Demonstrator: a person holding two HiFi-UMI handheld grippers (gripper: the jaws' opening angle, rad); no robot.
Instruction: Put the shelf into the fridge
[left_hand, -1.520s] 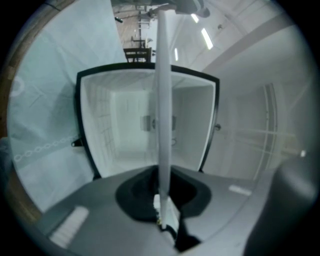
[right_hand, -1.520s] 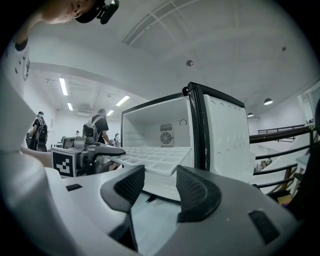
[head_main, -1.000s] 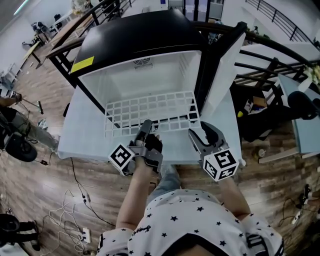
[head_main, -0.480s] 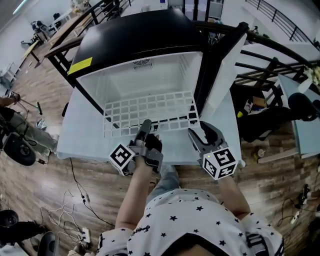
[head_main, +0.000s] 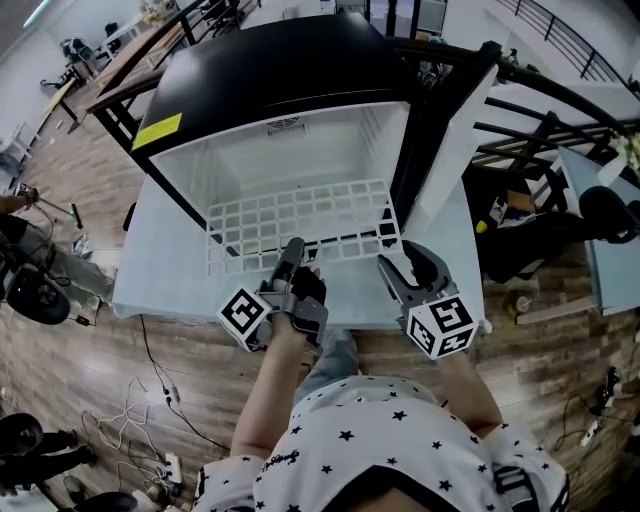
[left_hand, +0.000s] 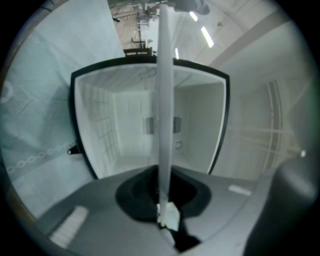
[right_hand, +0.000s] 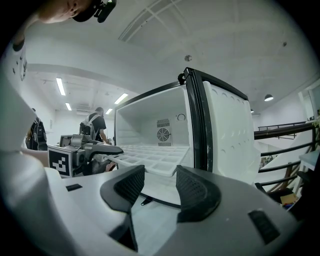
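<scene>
The left gripper (head_main: 292, 250) clamps its jaws on the front edge of the shelf (head_main: 300, 218), partly inside the fridge (head_main: 270, 70); the right gripper (head_main: 402, 265) has jaws wide, gripping nothing.

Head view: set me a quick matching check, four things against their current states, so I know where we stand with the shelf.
1. left gripper
2. right gripper
3. fridge door
4. shelf

a. swung open, at the right
b. jaws apart, empty
c. shut on the shelf's front edge
d. partly inside the fridge

Pairs: 1-c, 2-b, 3-a, 4-d
</scene>
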